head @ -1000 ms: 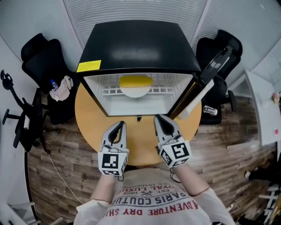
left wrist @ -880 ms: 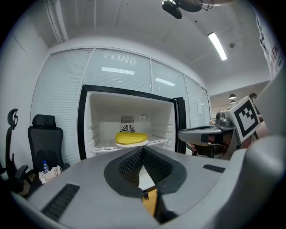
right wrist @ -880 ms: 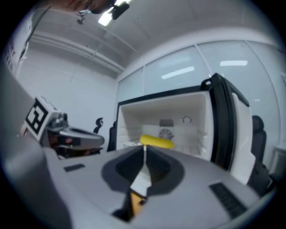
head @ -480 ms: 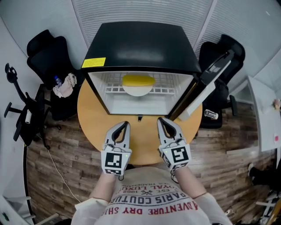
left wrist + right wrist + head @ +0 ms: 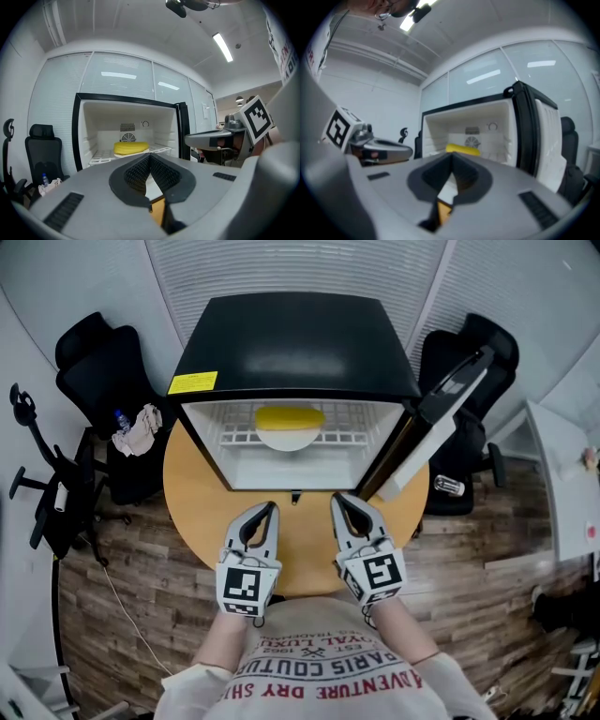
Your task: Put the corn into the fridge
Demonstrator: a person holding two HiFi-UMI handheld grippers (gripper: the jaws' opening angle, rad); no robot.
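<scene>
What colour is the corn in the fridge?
Yellow. The corn shows best in the left gripper view.

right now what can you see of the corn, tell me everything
The corn is one yellow cob, no husk showing, lying on its side across a white round plate. The plate sits on the white wire shelf inside the open fridge, toward the back. Only the plate touches it.
</scene>
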